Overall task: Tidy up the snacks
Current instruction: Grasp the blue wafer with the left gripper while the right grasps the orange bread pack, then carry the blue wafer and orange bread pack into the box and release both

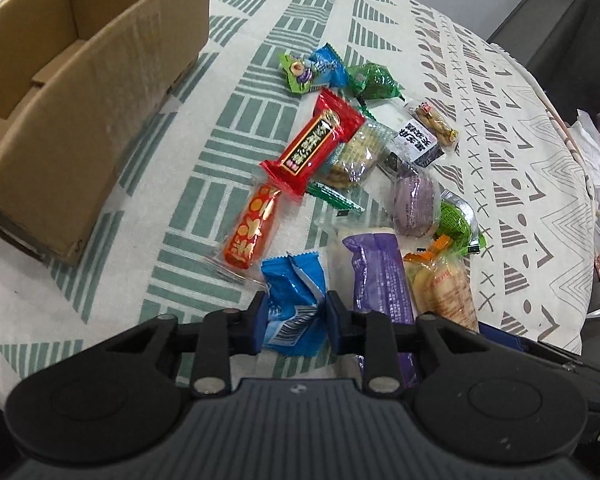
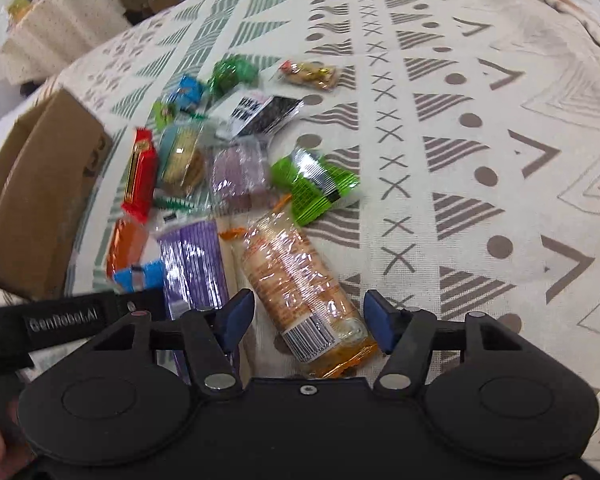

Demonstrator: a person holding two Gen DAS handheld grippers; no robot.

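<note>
Several wrapped snacks lie in a loose pile on the patterned tablecloth. My left gripper (image 1: pixel 295 320) is shut on a blue snack packet (image 1: pixel 294 300) at the near end of the pile. My right gripper (image 2: pixel 308 316) is open, its fingers on either side of a clear rice cracker pack (image 2: pixel 300 280) with an orange end that lies on the cloth. A purple bar (image 1: pixel 382 280) lies between the two packs; it also shows in the right wrist view (image 2: pixel 194 264). An open cardboard box (image 1: pixel 72 92) stands left of the pile.
Other snacks in the pile: a red bar (image 1: pixel 314 144), an orange-red pack (image 1: pixel 252 232), a round purple cake (image 1: pixel 416 204), green packets (image 2: pixel 314 188), a black-and-white pack (image 2: pixel 260 114). The table edge (image 1: pixel 572 152) curves at the right, with clutter beyond. The left gripper's body (image 2: pixel 60 320) is at the right view's left.
</note>
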